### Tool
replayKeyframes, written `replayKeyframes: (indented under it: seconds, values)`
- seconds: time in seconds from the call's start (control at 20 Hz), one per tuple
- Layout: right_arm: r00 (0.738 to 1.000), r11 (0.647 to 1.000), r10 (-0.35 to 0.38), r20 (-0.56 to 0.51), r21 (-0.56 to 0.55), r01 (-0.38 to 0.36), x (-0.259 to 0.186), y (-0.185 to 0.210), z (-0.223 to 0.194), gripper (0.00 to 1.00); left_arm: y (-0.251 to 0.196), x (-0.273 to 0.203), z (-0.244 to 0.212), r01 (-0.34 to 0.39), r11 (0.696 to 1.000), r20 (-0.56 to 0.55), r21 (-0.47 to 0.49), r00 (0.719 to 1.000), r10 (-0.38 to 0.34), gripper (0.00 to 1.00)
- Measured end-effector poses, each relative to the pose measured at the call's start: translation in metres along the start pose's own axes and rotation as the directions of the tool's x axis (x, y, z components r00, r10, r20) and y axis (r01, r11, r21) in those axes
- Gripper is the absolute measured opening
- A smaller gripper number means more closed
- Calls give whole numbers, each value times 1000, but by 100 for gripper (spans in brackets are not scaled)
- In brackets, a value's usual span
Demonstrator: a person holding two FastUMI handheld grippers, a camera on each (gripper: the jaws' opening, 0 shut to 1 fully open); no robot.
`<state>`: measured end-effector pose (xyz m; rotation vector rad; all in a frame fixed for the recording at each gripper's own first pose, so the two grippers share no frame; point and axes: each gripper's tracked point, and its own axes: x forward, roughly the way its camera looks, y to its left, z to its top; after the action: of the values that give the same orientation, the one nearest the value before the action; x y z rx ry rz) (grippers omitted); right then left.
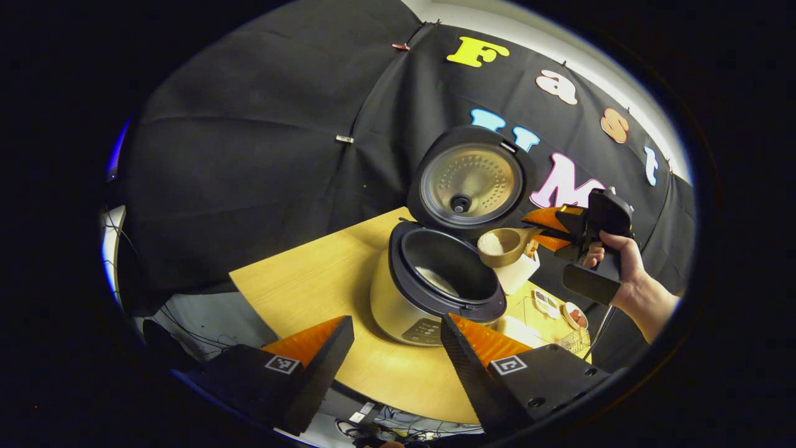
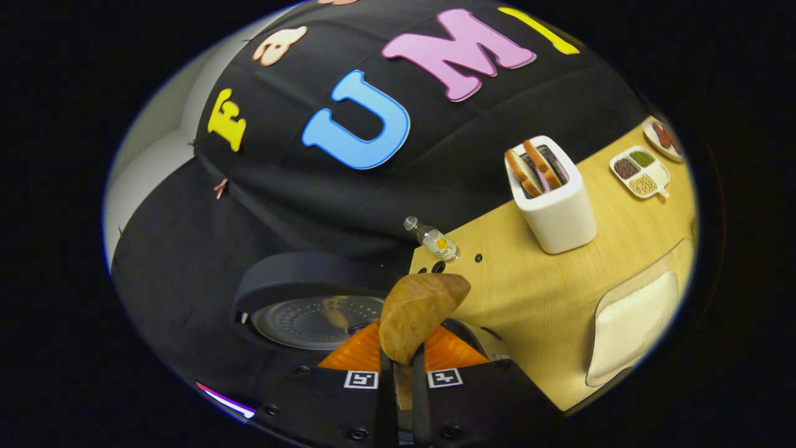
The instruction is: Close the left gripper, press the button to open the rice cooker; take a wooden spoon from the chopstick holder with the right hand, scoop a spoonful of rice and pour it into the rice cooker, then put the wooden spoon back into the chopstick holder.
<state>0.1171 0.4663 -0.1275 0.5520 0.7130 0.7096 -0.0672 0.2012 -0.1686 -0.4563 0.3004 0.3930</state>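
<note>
Jaws of the left gripper (image 1: 396, 339) stand wide apart with nothing between them, low in front of the rice cooker (image 1: 429, 283); the right gripper (image 2: 399, 367) has its fingers pressed together on the handle of the wooden spoon (image 2: 418, 316).

On the light wooden table (image 1: 311, 280) the rice cooker stands open, its lid (image 1: 471, 180) tipped up and back, and a little white rice lies in the bottom of the dark inner pot (image 1: 449, 267). In the left gripper view a hand (image 1: 625, 267) holds the right gripper beside the cooker, with the spoon's bowl, holding rice, just above the pot's far rim.

Farther along the table stands a white toaster (image 2: 556, 205) with bread slices in it, near a container of white rice (image 2: 634, 317), a divided dish (image 2: 640, 171) of grains and a small bottle (image 2: 433, 239) lying on its side.
</note>
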Motion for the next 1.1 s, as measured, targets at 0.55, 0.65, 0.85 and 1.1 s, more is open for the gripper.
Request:
replayKeyframes:
  seconds: [0.55,0.65,0.85,1.1]
  values:
    - [986,808,165,-9,-572,-140,32,68,-31,14,10,7,14,-9,1000,11,30,1000,9,95]
    - [980,740,198,-23,-652,-165,34,80,-37,14,8,8,15,-5,999,12,36,1000,4,95]
    - [968,634,240,-69,-744,-210,36,87,-56,14,4,12,18,4,999,17,50,1000,-5,95]
    - [952,494,282,-116,-834,-248,31,92,-73,14,6,13,19,-4,998,22,65,1000,2,95]
